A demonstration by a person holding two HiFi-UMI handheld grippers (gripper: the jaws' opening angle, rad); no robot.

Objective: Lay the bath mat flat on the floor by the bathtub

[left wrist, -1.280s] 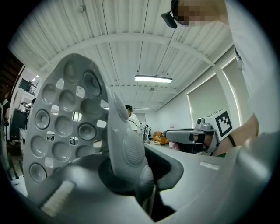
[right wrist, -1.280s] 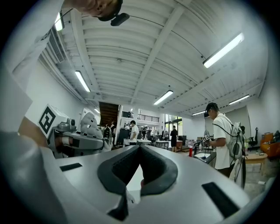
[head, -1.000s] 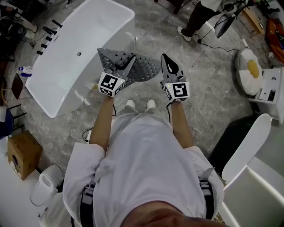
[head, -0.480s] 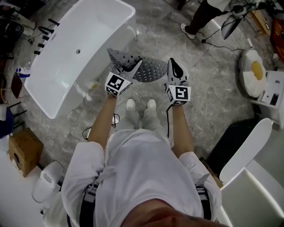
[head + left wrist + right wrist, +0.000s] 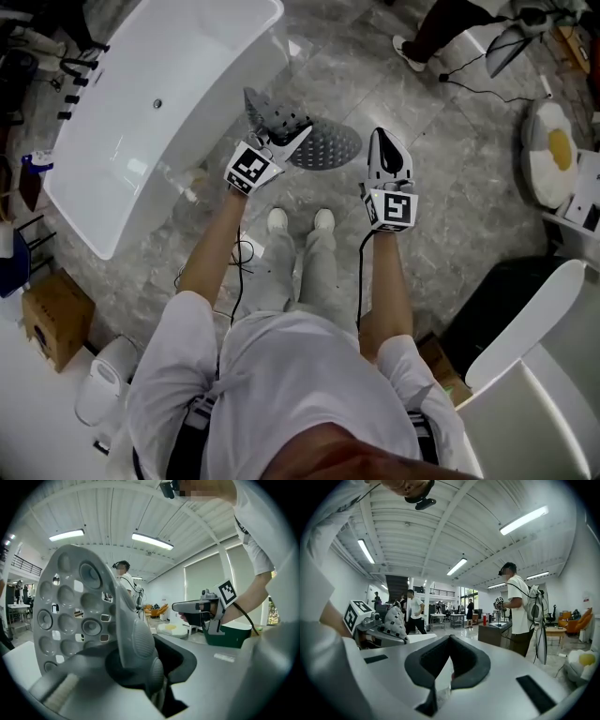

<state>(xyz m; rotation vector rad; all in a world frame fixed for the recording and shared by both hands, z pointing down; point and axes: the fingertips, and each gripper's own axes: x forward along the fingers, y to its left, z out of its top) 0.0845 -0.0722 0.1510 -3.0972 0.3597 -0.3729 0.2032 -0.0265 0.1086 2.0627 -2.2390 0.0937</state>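
From the head view, the left gripper [image 5: 289, 142] is clamped on one edge of the bath mat [image 5: 323, 145]. The mat is a grey, rubbery oval sheet dotted with small holes. It hangs in the air above the marble-patterned floor [image 5: 450, 187], just beside the white bathtub [image 5: 122, 159] and in front of the person's feet. One end of it curls upward near the tub's rim. The right gripper [image 5: 381, 141] is close to the mat's other end, apart from it.

In the left gripper view, the left gripper [image 5: 152, 677] has its jaws pinched on the mat's thick rim. The bath mat [image 5: 79, 611] rises up and to the left, showing round suction cups and square cut-outs across its surface. The right gripper [image 5: 177, 606] is level off to the side.

In the right gripper view, the right gripper [image 5: 449, 641] has its jaws drawn together at the tips with nothing of the mat between them. The bath mat [image 5: 395, 620] shows far to the left.
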